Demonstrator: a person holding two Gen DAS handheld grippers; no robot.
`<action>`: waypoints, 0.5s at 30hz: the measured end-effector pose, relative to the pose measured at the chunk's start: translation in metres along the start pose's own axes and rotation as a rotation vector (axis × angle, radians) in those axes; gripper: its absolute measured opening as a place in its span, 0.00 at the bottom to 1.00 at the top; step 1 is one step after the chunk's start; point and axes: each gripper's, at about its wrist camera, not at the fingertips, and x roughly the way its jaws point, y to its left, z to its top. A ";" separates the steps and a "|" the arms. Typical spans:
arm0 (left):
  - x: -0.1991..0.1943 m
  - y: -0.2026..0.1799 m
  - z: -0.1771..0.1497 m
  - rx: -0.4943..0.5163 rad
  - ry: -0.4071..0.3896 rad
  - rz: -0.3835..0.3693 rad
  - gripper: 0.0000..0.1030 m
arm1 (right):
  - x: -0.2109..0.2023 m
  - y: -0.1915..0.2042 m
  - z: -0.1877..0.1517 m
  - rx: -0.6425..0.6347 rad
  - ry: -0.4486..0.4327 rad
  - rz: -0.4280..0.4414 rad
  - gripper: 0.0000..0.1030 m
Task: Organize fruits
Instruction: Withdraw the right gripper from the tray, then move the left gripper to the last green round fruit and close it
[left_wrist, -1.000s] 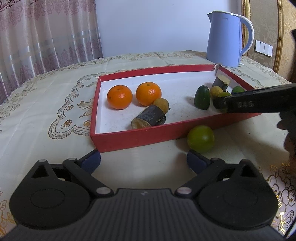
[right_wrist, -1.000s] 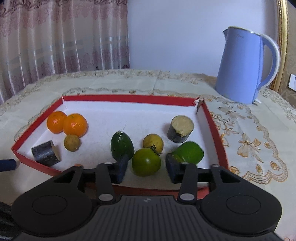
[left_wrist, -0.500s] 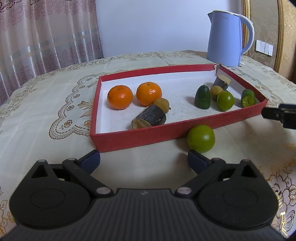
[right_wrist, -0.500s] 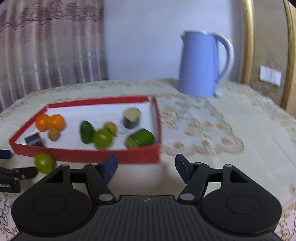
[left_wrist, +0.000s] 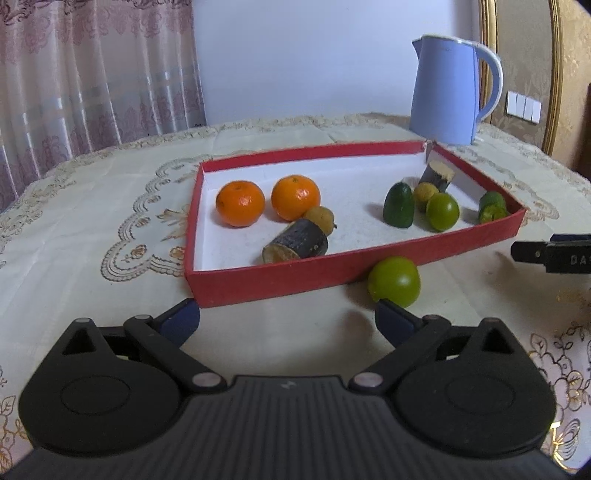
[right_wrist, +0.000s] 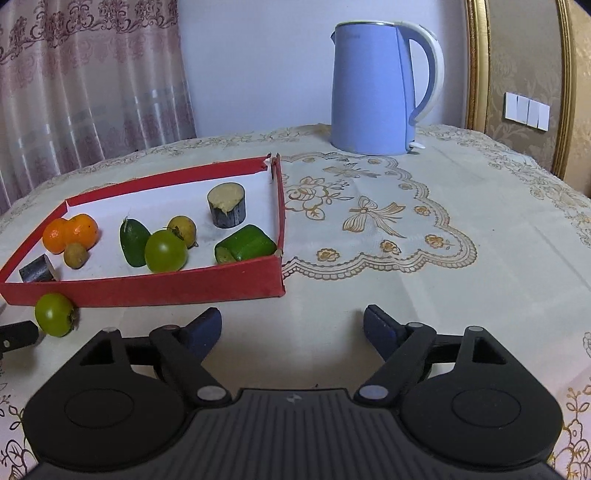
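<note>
Holding my left gripper (left_wrist: 287, 317) low over the tablecloth (left_wrist: 92, 236), I have its blue-tipped fingers spread wide with nothing between them, just short of the red tray (left_wrist: 280, 280). A round green fruit (left_wrist: 394, 281) lies on the cloth outside the tray, touching its near wall and just beyond my right-hand fingertip. Inside the tray, two oranges (left_wrist: 267, 201) sit side by side at the left, with a small yellowish fruit (left_wrist: 320, 218) and a dark cut stalk piece (left_wrist: 296, 245) just in front of them. Toward the right are a dark green oval fruit (left_wrist: 398, 205), another round green fruit (left_wrist: 442, 212), a second yellowish fruit (left_wrist: 424, 192), an upright stalk piece (left_wrist: 436, 176) and what may be a cut green piece (left_wrist: 492, 206) in the near right corner, half hidden by the wall. My right gripper (right_wrist: 292, 326) is likewise spread and empty, over bare cloth off the tray's right corner. A blue kettle (right_wrist: 373, 88) stands behind.
</note>
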 end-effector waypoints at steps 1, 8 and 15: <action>-0.002 0.001 0.000 -0.014 0.002 -0.015 0.98 | 0.000 0.000 0.000 0.002 0.000 0.003 0.83; -0.008 -0.019 0.008 -0.049 -0.005 -0.070 0.98 | 0.003 0.005 0.001 -0.032 0.015 -0.009 0.87; 0.006 -0.045 0.021 -0.004 0.010 -0.015 0.98 | 0.003 0.005 0.001 -0.031 0.015 -0.006 0.88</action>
